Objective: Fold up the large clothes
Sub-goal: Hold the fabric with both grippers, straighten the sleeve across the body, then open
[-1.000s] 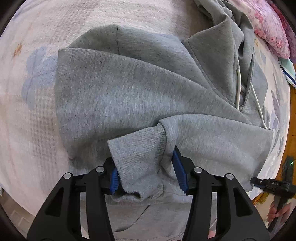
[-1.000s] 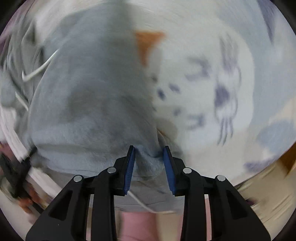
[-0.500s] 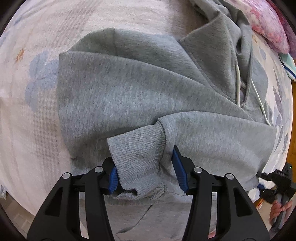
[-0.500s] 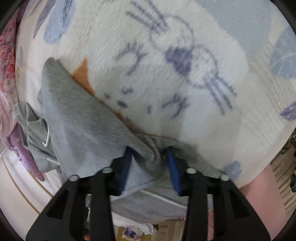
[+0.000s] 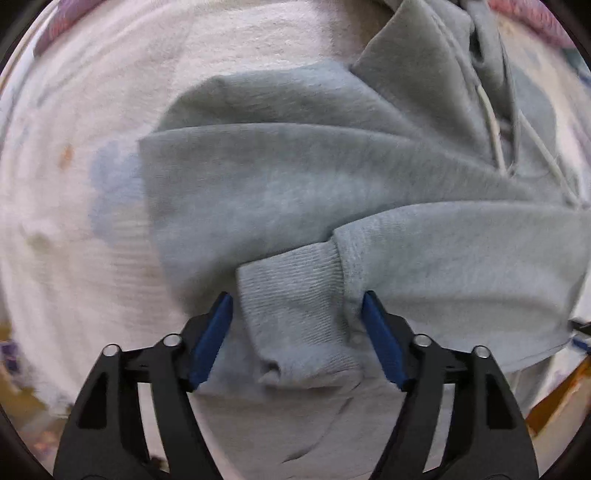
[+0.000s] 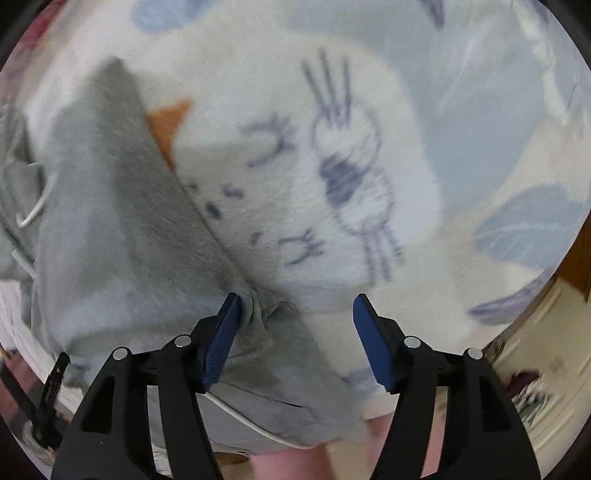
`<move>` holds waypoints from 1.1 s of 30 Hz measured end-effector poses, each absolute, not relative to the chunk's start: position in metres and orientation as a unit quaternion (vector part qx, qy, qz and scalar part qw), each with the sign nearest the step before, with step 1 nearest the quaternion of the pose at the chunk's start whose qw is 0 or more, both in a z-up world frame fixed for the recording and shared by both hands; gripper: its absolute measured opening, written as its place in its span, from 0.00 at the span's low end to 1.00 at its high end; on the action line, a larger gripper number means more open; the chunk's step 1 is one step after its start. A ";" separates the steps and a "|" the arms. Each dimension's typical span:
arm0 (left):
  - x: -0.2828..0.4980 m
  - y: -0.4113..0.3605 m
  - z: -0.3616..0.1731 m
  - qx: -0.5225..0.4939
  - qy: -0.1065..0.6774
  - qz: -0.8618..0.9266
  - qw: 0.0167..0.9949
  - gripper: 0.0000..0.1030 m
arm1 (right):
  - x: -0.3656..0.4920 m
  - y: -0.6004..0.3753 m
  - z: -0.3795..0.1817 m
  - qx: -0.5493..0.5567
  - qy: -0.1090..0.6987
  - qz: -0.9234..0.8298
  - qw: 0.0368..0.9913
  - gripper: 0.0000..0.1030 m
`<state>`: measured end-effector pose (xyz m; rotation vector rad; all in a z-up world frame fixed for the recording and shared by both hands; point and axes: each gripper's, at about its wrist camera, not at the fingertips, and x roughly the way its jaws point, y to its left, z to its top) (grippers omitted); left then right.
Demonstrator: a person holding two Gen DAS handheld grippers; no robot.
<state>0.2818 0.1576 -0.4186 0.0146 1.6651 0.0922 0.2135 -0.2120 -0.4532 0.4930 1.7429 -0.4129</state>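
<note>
A grey hoodie (image 5: 280, 192) lies partly folded on a pale blanket (image 5: 92, 277). One sleeve is laid across its body, and the ribbed cuff (image 5: 295, 332) rests between the blue pads of my left gripper (image 5: 297, 299). Its jaws are opening and the pads stand just off the cuff on both sides. In the right wrist view the hoodie's side (image 6: 122, 240) runs down to a bunched corner (image 6: 266, 314). That corner lies beside the left pad of my right gripper (image 6: 295, 299), whose jaws are opening too, with nothing pressed between them.
The hood and white drawstrings (image 5: 491, 122) lie at the top right, under a pink floral pillow (image 5: 535, 22). The blanket carries a rabbit print (image 6: 351, 184). The bed's edge, a black stand (image 6: 48, 387) and a person's leg (image 6: 295, 461) show low down.
The left jaws have widened off the sleeve cuff and the hand has shifted a little. The right gripper, pinching bunched hoodie fabric half a second ago, has opened and let it go.
</note>
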 end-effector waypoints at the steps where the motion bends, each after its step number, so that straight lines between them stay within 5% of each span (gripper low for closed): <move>1: 0.282 0.155 -0.412 0.021 0.738 0.052 0.672 0.71 | 0.214 -0.210 -0.443 0.191 0.746 -0.177 0.613 0.58; 4: 0.282 0.149 -0.392 0.081 0.720 0.100 0.681 0.69 | 0.229 -0.177 -0.406 0.063 0.714 -0.102 0.690 0.53; 8: 0.281 0.145 -0.363 0.052 0.692 0.116 0.711 0.55 | 0.237 -0.136 -0.409 0.001 0.719 -0.006 0.694 0.11; 9: 0.282 0.143 -0.361 0.024 0.690 0.098 0.717 0.50 | 0.238 -0.131 -0.417 -0.004 0.727 -0.001 0.687 0.08; 13: 0.285 0.123 -0.407 -0.019 0.726 0.051 0.685 0.32 | 0.230 -0.129 -0.468 -0.010 0.752 -0.017 0.659 0.07; 16: 0.286 0.118 -0.439 -0.030 0.732 0.051 0.679 0.34 | 0.241 -0.129 -0.483 0.015 0.743 -0.029 0.668 0.08; 24: 0.314 0.110 -0.398 -0.032 0.714 0.053 0.697 0.34 | 0.304 -0.163 -0.414 0.081 0.709 -0.023 0.700 0.07; 28: 0.341 0.110 -0.441 -0.039 0.732 0.056 0.677 0.38 | 0.361 -0.162 -0.446 0.070 0.708 -0.028 0.702 0.05; 33: 0.344 0.096 -0.423 -0.036 0.737 0.061 0.673 0.37 | 0.376 -0.163 -0.445 0.078 0.725 -0.039 0.684 0.06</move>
